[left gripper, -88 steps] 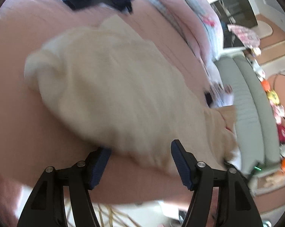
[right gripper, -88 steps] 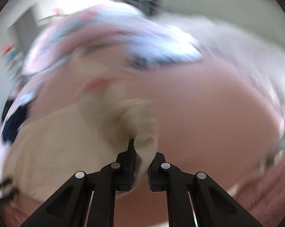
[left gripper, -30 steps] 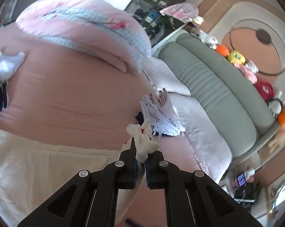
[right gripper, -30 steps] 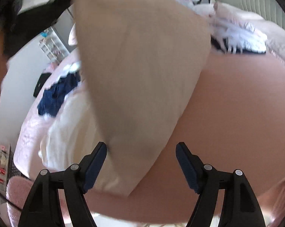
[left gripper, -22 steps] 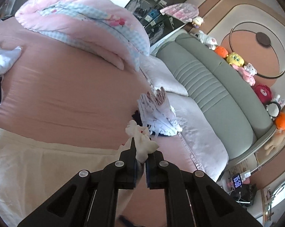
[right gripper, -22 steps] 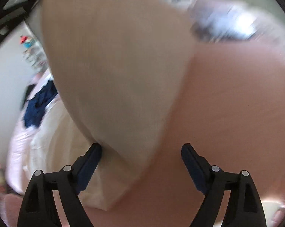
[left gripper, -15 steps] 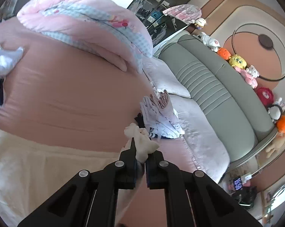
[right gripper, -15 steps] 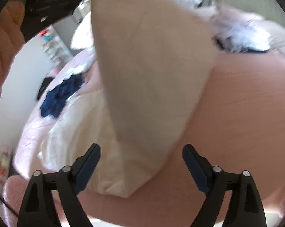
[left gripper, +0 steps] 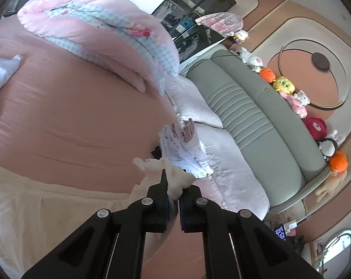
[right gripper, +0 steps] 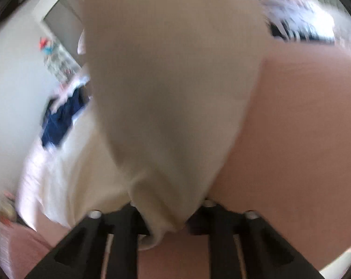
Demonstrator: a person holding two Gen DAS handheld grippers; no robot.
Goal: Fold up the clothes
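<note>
A cream garment (left gripper: 35, 211) lies spread on the pink bed sheet (left gripper: 77, 116) at the lower left of the left wrist view. My left gripper (left gripper: 173, 186) is shut on a bunched corner of it, lifted off the sheet. In the blurred right wrist view the same cream garment (right gripper: 175, 81) hangs as a wide flap in front of the camera. Its lower tip runs down between the fingers of my right gripper (right gripper: 168, 209), which stands shut on it. The cloth hides the fingertips.
A pink and blue checked quilt (left gripper: 101, 28) is heaped at the bed's far side. A small stack of folded white clothes (left gripper: 184, 144) lies just beyond my left gripper, beside white pillows (left gripper: 194, 102) and a green headboard (left gripper: 256, 125) with plush toys. A navy garment (right gripper: 61, 121) lies far left.
My right gripper, open half a second ago below the hanging flap, has shut on the garment's lower tip. My left gripper keeps its hold and has barely moved.
</note>
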